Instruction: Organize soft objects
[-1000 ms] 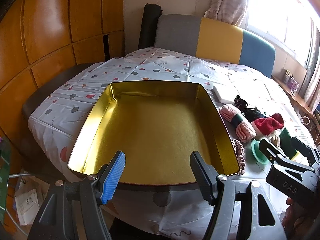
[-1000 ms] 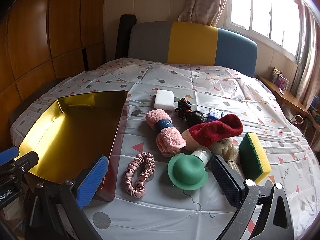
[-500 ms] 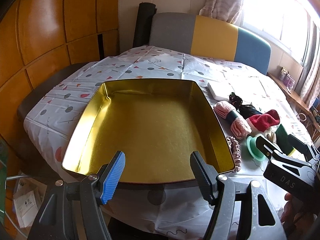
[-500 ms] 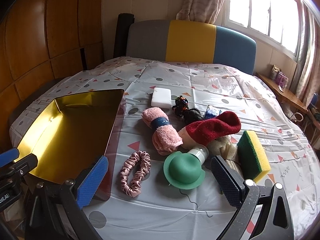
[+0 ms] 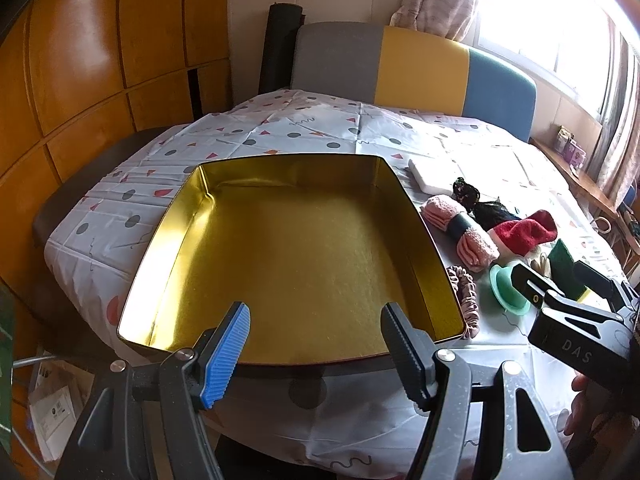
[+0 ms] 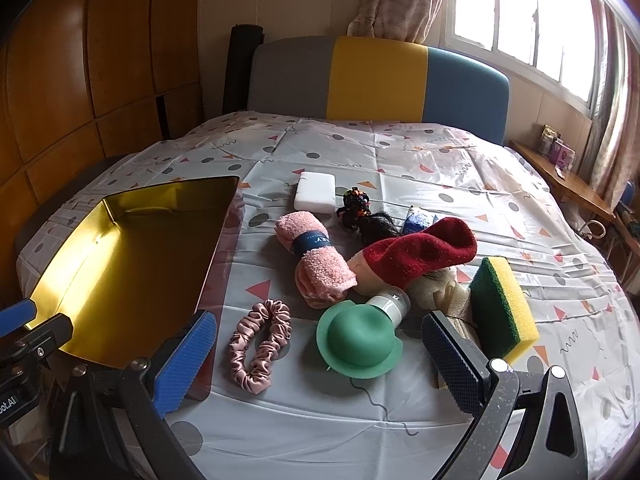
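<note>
The left gripper (image 5: 316, 344) is hovering with its jaws spread and nothing between them over the near rim of the gold tin tray (image 5: 200, 188), which is sitting empty at the left near edge of the patterned tablecloth (image 6: 400, 152). The right gripper (image 6: 316, 356) is hanging likewise spread and empty above the near edge, with the pink scrunchie (image 6: 260, 344) and green silicone cap (image 6: 358, 344) lying between its fingers in view. Beyond them, right of the tray, the rolled pink towel (image 6: 316, 260), red sock (image 6: 420, 252), yellow-green sponge (image 6: 504, 312), white block (image 6: 315, 197) and dark hair tie (image 6: 354, 204) are lying clustered toward the tablecloth's middle, the sock touching the towel.
</note>
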`<state>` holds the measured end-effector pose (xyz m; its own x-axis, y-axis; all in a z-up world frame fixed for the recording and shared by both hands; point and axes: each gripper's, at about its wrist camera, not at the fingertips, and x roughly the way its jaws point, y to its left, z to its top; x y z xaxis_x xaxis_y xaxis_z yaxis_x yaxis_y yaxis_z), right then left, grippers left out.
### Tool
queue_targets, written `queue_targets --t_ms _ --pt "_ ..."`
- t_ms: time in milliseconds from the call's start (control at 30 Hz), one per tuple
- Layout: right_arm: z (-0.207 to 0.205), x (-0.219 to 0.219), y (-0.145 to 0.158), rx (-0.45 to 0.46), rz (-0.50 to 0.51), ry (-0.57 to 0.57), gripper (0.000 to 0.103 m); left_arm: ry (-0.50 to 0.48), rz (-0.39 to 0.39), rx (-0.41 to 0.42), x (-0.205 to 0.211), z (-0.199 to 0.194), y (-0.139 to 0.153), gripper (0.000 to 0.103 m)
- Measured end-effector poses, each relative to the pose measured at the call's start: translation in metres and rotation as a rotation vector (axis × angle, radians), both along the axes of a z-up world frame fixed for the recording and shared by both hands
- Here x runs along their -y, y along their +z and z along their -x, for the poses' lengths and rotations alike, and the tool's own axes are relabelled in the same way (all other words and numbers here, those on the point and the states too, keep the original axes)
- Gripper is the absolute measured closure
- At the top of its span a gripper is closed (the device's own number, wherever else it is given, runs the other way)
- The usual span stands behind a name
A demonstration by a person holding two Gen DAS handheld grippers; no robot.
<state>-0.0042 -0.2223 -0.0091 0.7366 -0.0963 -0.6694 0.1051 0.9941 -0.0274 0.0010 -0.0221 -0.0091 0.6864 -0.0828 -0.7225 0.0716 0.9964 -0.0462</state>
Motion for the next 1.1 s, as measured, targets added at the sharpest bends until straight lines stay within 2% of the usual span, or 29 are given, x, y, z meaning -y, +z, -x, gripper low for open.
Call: queue_targets --t_ms 333,533,667,833,933,1100 --pt "0.0 0.005 0.0 -0.004 0.0 -0.004 0.0 -0.012 -0.005 -0.003 0.004 0.0 -0.001 0.034" --pt "-0.004 0.019 -0.001 -0.037 -0.046 0.014 0.0 -0.067 -0.004 0.021 0.011 0.001 0.005 0.032" --pt "-0.011 0.055 0.007 -0.063 -0.116 0.016 0.0 -0.158 0.038 0.043 0.018 0.001 0.016 0.029" --pt "-0.022 0.118 0.021 -0.082 -0.177 -0.061 0.0 -0.28 0.076 0.018 0.04 -0.007 0.024 0.029" --pt "-0.031 0.159 0.018 -0.104 -0.172 -0.14 0.0 -0.347 0.05 0.009 0.062 -0.011 0.028 0.029" --pt "-0.039 0.213 -0.006 -0.145 -0.21 -0.235 0.002 -0.518 -0.035 -0.053 0.109 -0.022 0.023 0.031"
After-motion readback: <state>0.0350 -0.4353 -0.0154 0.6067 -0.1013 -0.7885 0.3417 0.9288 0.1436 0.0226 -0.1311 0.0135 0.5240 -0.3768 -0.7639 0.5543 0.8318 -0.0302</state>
